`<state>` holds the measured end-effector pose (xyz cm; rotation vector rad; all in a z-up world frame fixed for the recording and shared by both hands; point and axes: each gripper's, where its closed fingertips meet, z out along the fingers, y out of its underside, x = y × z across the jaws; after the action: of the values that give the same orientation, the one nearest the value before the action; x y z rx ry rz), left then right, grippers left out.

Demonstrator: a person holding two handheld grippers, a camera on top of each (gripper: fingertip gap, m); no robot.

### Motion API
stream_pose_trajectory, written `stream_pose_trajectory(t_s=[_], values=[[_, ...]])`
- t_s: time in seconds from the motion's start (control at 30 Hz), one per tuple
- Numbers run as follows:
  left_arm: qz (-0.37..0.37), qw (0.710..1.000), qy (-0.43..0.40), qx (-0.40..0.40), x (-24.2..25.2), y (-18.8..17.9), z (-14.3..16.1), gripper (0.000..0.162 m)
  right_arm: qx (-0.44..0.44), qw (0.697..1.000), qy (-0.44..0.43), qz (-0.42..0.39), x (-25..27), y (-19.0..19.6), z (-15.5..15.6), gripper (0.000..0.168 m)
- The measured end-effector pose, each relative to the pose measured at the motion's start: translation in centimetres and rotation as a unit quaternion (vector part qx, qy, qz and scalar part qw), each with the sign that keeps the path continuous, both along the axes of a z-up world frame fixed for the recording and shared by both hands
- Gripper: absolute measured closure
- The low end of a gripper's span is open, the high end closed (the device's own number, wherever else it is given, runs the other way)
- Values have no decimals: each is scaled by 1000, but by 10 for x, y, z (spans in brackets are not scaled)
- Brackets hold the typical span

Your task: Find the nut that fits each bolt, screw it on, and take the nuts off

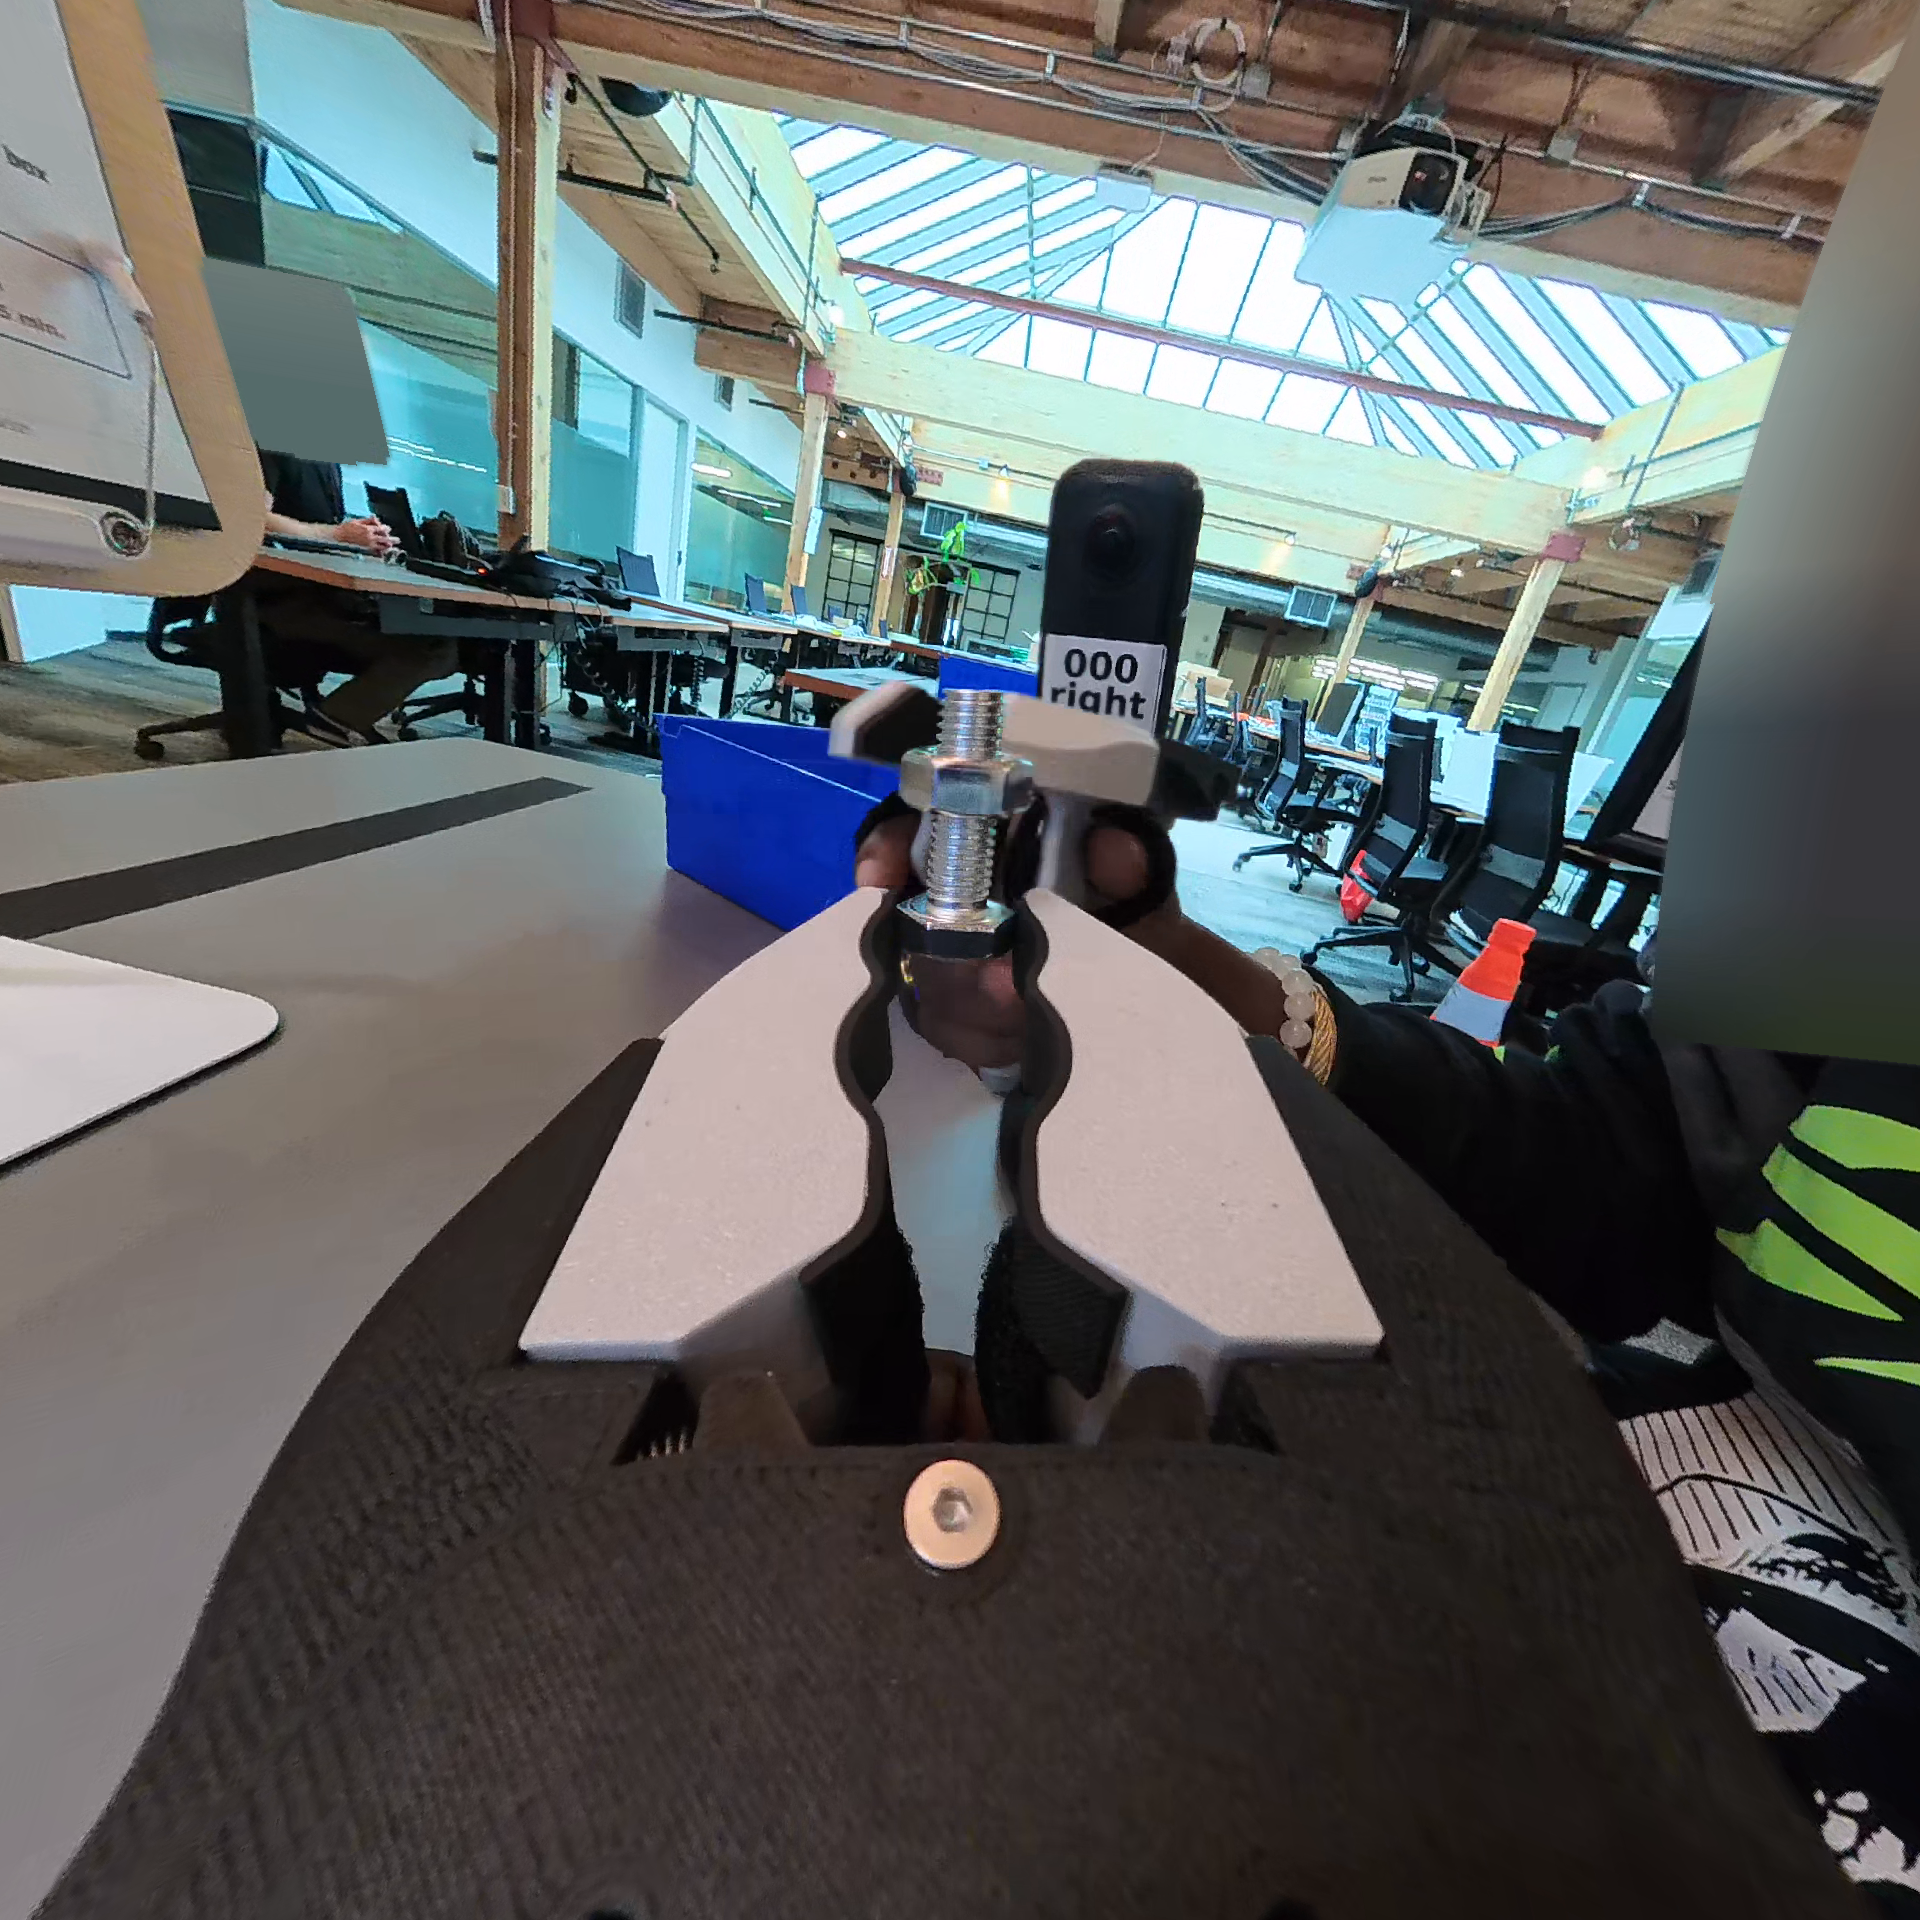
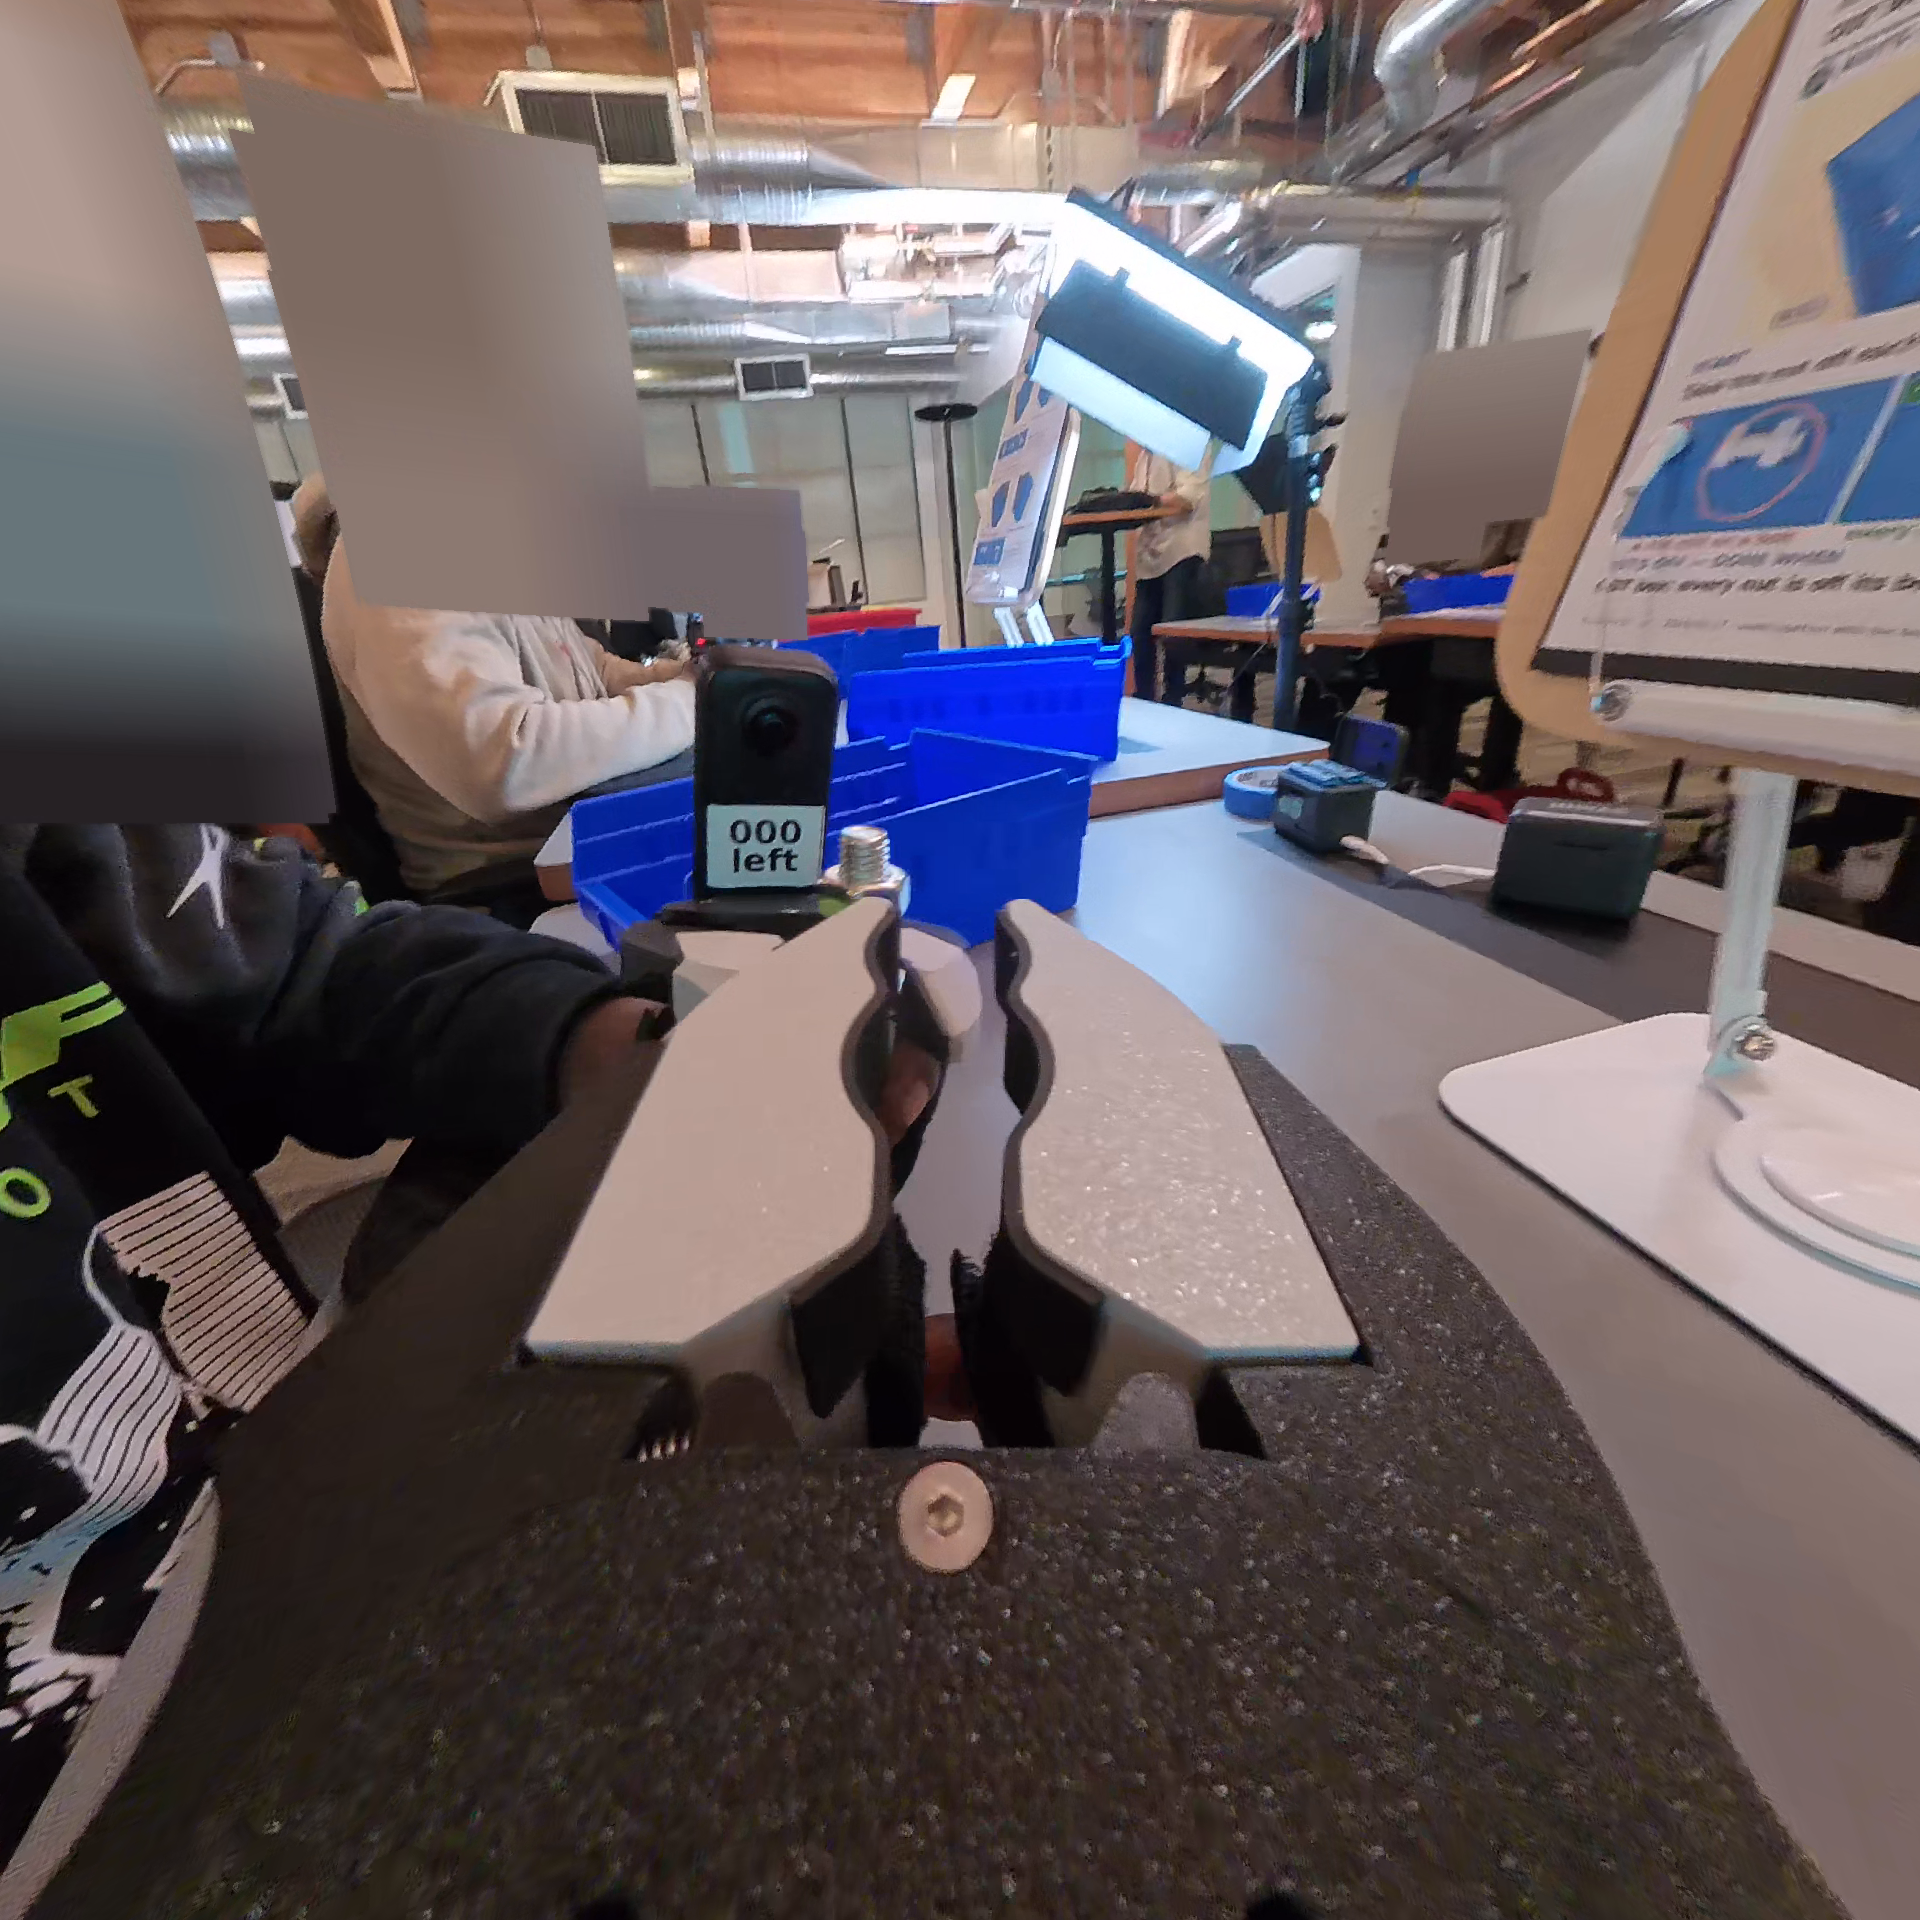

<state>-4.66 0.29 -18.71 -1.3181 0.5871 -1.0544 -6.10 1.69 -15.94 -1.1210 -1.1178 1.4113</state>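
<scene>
The left gripper [image 1: 954, 920], with matte grey fingers, black wavy-edged pads and a coarse woven-textured black body, clamps the hex head of a threaded steel bolt [image 1: 961, 831] standing upright at frame centre. A hex nut [image 1: 964, 777] sits partway up the thread, flanked by the right gripper [image 2: 945, 935]; actual contact is hard to judge. In the right wrist view its jaws stand narrowly parted, the left finger hiding most of the bolt. A blue plastic bin [image 1: 764, 821] sits behind.

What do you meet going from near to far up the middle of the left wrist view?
left gripper → bolt's hex head → threaded shank → nut → right gripper → its camera
</scene>
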Motion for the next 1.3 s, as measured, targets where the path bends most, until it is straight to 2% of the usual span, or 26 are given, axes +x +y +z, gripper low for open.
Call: stream_pose_trajectory(t_s=[0.1,0.23,0.37,0.57,0.67,0.8,0.87,0.93,1.03,1.07,1.2,1.3], values=[[-1,1000,4,0,1,0,-1,142,-7,1000,13,2,2,0,3,153],[-1,1000,18,4,4,-1,-4,142,-20,999,-7,37,-8,-12,-4,122],[-2,999,40,6,10,-2,-10,142,-8,999,-22,32,-16,-16,-10,115],[-2,999,37,10,9,-3,-8,142,-5,999,-20,29,-12,-14,-8,125],[2,1000,18,6,3,-1,-4,142,-2,1000,-10,28,-7,-11,-4,136],[1,1000,16,10,2,-2,-2,142,7,1000,-3,9,-2,-5,-1,160],[0,1000,20,11,4,-2,-2,142,10,1000,0,14,-2,-7,-1,162],[1,1000,22,11,4,-2,-3,142,4,999,6,32,-3,-12,0,153],[12,999,34,9,4,1,-7,142,-20,998,12,59,-6,-19,2,122],[15,999,45,7,6,2,-10,141,-22,998,5,61,-8,-20,-1,116],[4,998,63,9,15,-2,-16,142,7,999,-31,37,-18,-20,-14,113],[2,998,62,16,15,-4,-14,141,8,999,-30,30,-16,-16,-13,120]])
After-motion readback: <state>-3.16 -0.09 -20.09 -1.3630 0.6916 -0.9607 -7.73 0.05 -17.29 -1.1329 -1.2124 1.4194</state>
